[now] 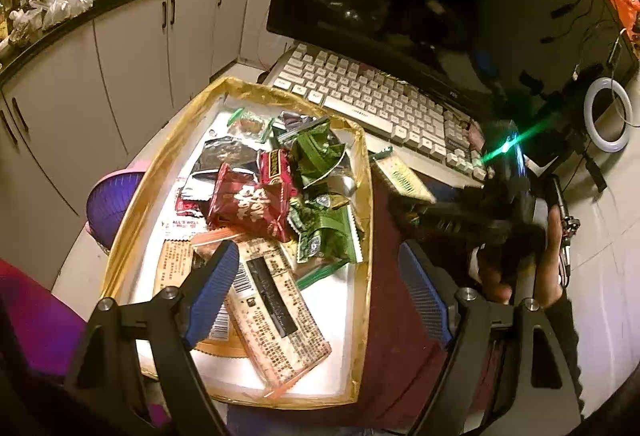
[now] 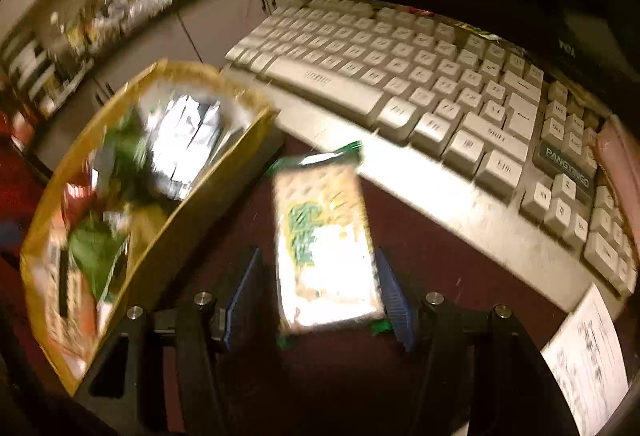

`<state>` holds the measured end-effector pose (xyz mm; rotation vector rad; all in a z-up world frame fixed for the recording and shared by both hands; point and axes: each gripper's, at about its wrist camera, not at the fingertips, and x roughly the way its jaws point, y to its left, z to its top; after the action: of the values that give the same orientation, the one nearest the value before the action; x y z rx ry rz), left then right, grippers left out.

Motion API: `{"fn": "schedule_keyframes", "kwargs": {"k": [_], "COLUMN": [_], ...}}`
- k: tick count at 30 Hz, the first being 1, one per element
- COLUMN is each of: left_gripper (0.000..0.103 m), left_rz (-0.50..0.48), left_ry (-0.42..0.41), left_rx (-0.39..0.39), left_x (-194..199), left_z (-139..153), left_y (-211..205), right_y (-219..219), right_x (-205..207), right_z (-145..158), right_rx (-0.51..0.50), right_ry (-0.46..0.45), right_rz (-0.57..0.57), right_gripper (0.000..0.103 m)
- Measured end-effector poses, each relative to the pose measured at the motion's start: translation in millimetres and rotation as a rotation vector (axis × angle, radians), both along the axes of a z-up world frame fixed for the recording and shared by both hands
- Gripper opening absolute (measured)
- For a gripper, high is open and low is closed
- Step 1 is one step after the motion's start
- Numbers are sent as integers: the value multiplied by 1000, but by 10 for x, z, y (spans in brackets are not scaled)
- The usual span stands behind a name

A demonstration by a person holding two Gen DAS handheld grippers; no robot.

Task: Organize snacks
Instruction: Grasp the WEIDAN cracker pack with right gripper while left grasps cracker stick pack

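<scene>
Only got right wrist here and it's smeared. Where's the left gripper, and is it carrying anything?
Observer: The left gripper is open with nothing between its jaws. It hangs over the near end of the gold tray.
Operator: What's under it?
Observer: A long beige packet lies flat in the tray. One blue pad overlaps it in the left wrist view.
Operator: Anything past the tray on the side away from me?
Observer: A purple basket sits beside the tray there. Your view doesn't show it.
</scene>
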<state>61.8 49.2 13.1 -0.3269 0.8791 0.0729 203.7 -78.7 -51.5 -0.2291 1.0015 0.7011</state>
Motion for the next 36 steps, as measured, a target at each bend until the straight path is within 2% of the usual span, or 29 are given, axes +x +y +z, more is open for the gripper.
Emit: {"fn": "schedule_keyframes", "kwargs": {"k": [1,5,7,11,14,16,20,22,25,27,31,36], "left_gripper": [82,82,82,82,82,82,80,79,70,65,32,31], "left_rz": [0,-12,-13,-76,-107,-130,-172,-195,-213,-225,-245,-222], "left_ry": [-4,-5,-7,30,36,36,70,81,82,85,96,92], "left_rx": [3,-11,-40,-145,-162,-178,-277,-273,-272,-295,-288,-293], "left_x": [-4,-14,-24,26,88,135,230,277,323,340,341,316], "left_z": [10,22,3,-98,-126,-148,-269,-309,-349,-363,-397,-410], "left_y": [-7,-43,-76,-239,-398,-507,-701,-811,-891,-886,-886,-795], "right_y": [23,33,-68,-416,-734,-825,-992,-1058,-1070,-1130,-1018,-841], "right_x": [-45,-258,-406,-671,-857,-980,-1280,-1406,-1523,-1552,-1610,-1593], "right_z": [-11,-31,-47,-60,-88,-94,-35,19,80,83,66,50], "right_rx": [-24,-79,-63,67,221,275,371,429,470,491,494,454], "right_ry": [-19,-60,-46,33,81,92,81,79,44,55,54,38], "right_rz": [-18,-96,-129,-193,-272,-297,-307,-297,-253,-215,-154,-131], "right_gripper": [46,46,46,46,46,46,46,46,46,46,46,46]}}
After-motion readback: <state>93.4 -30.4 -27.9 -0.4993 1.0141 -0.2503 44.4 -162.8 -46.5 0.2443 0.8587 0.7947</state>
